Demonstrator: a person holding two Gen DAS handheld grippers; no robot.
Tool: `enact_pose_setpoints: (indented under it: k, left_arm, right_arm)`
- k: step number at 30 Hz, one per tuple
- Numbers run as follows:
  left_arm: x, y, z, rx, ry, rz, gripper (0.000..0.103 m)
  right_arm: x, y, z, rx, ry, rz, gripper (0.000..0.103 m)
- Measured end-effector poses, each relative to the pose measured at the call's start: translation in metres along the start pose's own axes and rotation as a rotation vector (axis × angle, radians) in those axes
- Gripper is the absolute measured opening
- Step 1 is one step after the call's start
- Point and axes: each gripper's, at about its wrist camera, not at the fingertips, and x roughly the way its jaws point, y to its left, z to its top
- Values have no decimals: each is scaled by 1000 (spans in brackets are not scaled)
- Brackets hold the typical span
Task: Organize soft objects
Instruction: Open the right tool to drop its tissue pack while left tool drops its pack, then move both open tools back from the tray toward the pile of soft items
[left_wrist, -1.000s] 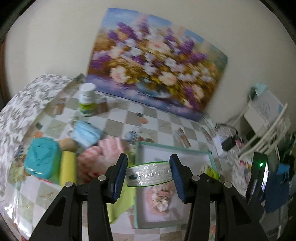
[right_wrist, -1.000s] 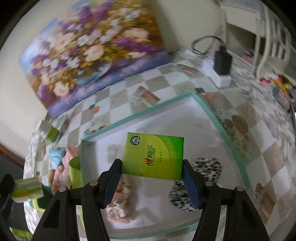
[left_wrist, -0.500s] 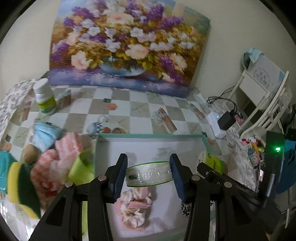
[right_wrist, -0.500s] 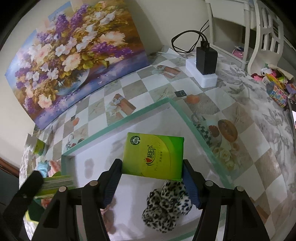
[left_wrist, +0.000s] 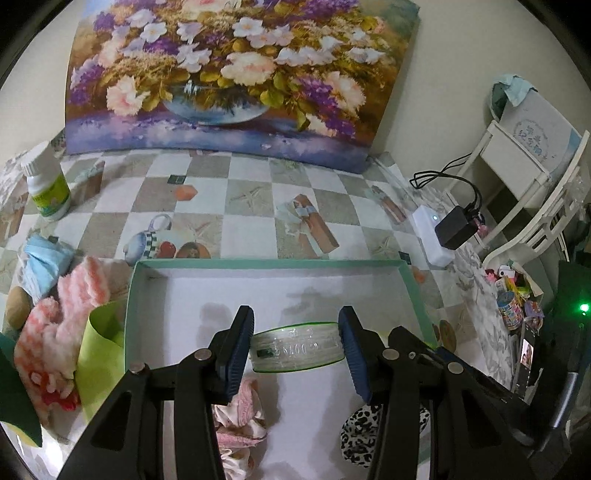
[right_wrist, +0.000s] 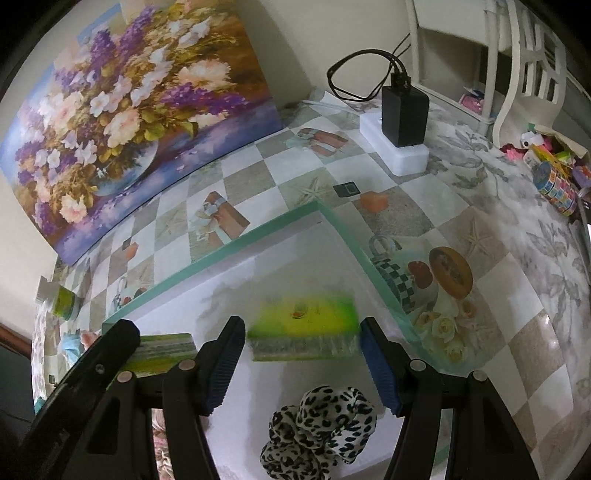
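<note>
Since half a second ago the right gripper has tipped forward and lower into the teal-rimmed tray, so the green tissue pack, which showed its flat printed face upright before, now lies foreshortened and motion-blurred between the blue ribbed pads, its clear crinkled end toward the lens; it looks to sit between the pads but the blur hides whether the right pad touches it, so I cannot tell if the grip holds. The left gripper has also come closer over the tray and is clamped on a second tissue pack, seen end-on as a glossy, wrinkled plastic band with a green edge, touching both pads. In the right view that same pack shows as a green slab held at the left. The tray is a shallow rectangular box with a matte white floor and thin walls. On its floor near the grippers lie a leopard-print scrunchie, plush and bunched, and a pink satin scrunchie, partly hidden by the left gripper. The far half of the tray floor is bare, bounded by the back wall and the right corner. Left of the tray, on the checkered counter, a fluffy pink-and-white cloth, a lime cloth and a blue mask crowd against its left wall; a white bottle stands well apart.
</note>
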Motion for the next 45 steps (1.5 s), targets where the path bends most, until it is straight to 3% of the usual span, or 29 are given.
enact_pose_setpoints:
  k: [6,8,10,12,14,15,16,23,26,34,45]
  left_arm:
    - [-6,7,4,-23,18,22,50]
    - [-9,7,7,-24,24,27,57]
    - [-12,8,9,-28,34,36,71]
    - [-14,10,10,-37,39,46,74]
    - [-15,13,10,-40,52,60,82]
    - [-16,15,9,-48,54,70,91]
    - [-17,18,9,-57,51,80,93]
    - [-22,38,5,-105,69,105,94]
    - [-25,44,0,-115,79,114,103]
    - [-46,59,-12,-167,80,108,103]
    - [-86,73,-20,-178,-4,118,103]
  right_arm:
    - [1,-1,0,5,16,-11,70]
    - [2,0,-1,-1,24,-19,70]
    - [2,0,-2,-5,29,-24,71]
    - [2,1,-2,-9,33,-35,73]
    - [0,2,-3,-15,33,-52,78]
    - [-1,3,-3,-18,34,-58,79]
    - [-2,4,-3,-23,34,-65,82]
    - [-8,10,-8,-62,27,-102,103]
    - [-13,12,-11,-68,23,-101,103]
    - [-26,22,-24,-97,27,-117,103]
    - [-53,57,-53,-195,27,-112,103]
